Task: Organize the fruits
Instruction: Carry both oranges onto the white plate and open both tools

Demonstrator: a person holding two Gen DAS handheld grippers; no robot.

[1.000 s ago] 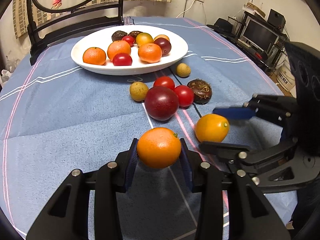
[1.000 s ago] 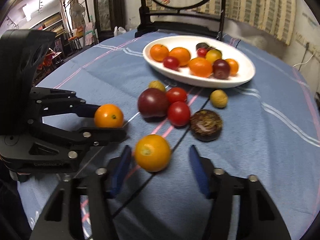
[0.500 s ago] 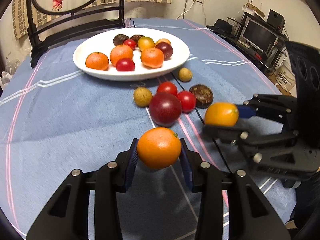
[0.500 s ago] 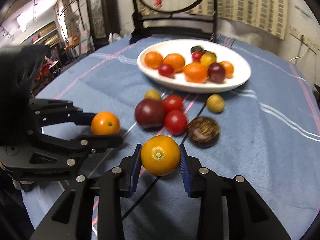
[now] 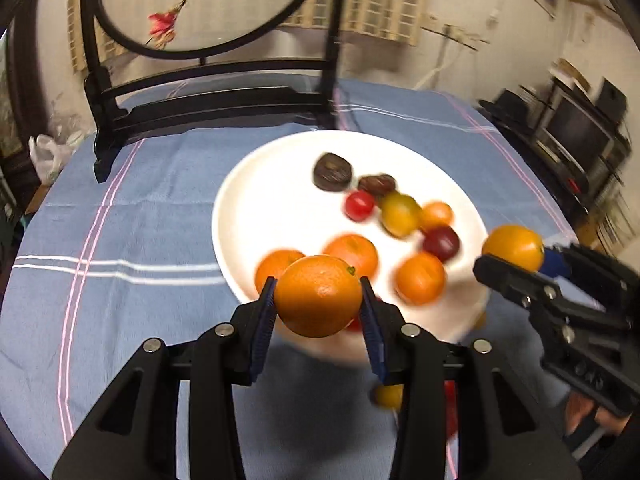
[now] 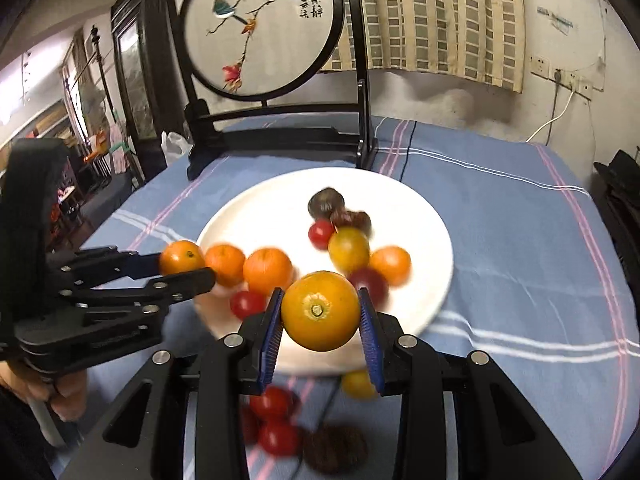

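Left wrist view: the left tool [image 5: 318, 316] is closed on an orange [image 5: 318, 296], which sits squarely between its blue pads, lifted over the near rim of the white plate [image 5: 256, 208]. To its right the right tool [image 5: 516, 268] is closed on a yellower orange [image 5: 513, 248], held just off the plate's right edge.

Right wrist view: the right tool [image 6: 320, 328] clamps the yellow orange [image 6: 320, 311], stem end facing the camera, above the plate's near rim [image 6: 424, 216]. At the left the left tool [image 6: 176, 268] carries its orange [image 6: 182, 257] over the plate's left edge.

Nearest the camera, under the tool bodies, loose fruit lies on the blue cloth [image 6: 520, 240] covering the surface: red tomatoes [image 6: 274, 420], a small yellow fruit [image 6: 358, 384] and a dark brown fruit [image 6: 334, 454], all blurred.

On the plate, oranges [image 6: 266, 270] and a tomato crowd the near left; a yellow fruit, an orange, a plum and two dark fruits fill the middle. The plate's far left part is bare white.

Beyond the plate a black stand [image 6: 280, 136] carrying a round painted screen [image 6: 260, 24] crosses the far edge of the surface. Open cloth lies to the plate's right.
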